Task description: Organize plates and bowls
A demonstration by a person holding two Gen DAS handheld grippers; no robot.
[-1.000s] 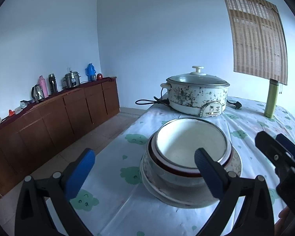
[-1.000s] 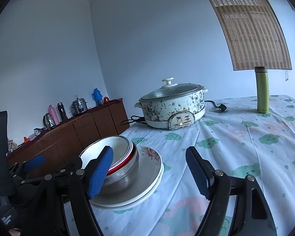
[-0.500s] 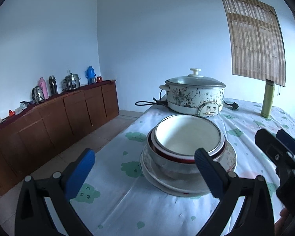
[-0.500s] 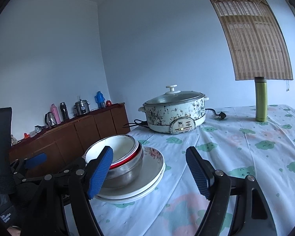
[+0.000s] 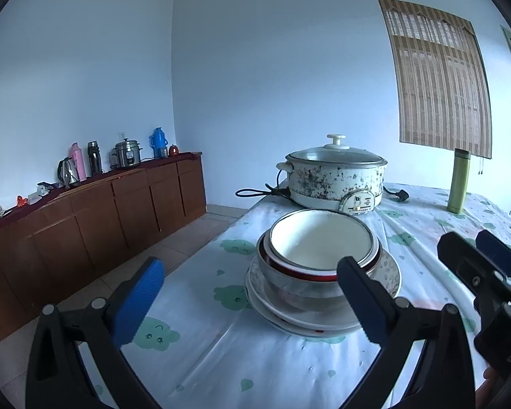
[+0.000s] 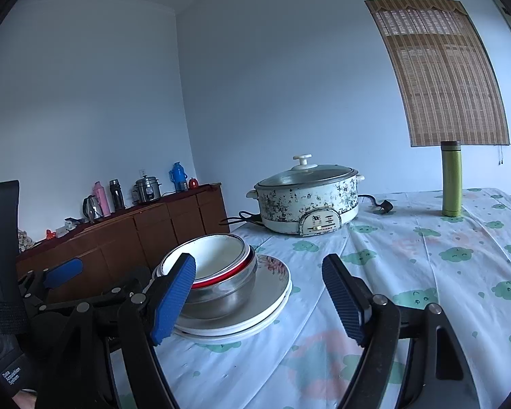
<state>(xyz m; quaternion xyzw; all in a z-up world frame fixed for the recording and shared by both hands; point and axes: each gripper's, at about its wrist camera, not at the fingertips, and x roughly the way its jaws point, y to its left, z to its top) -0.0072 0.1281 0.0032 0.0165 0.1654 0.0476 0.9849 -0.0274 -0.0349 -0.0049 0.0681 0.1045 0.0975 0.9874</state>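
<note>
A white bowl [image 5: 320, 245] with a red band sits nested in a steel bowl [image 6: 221, 293], on top of stacked white plates [image 5: 388, 269] on the patterned tablecloth. My left gripper [image 5: 252, 301] is open and empty, a short way in front of the stack, its right finger overlapping the near rim in the picture. In the right wrist view the same white bowl [image 6: 218, 255] and plates [image 6: 269, 293] lie left of centre. My right gripper [image 6: 259, 300] is open and empty, beside the stack's right side. The left gripper [image 6: 61, 269] shows at the left edge there.
A speckled electric pot [image 5: 334, 184] with a glass lid stands behind the stack, its cord and plug [image 6: 381, 206] trailing on the cloth. A green flask [image 6: 451, 179] stands at the back right. The table's left edge [image 5: 221, 245] drops to the floor; a wooden sideboard [image 5: 102, 211] lines the wall.
Both grippers have drawn back a little from the stack, which now looks smaller and farther off. Both stay open and empty.
</note>
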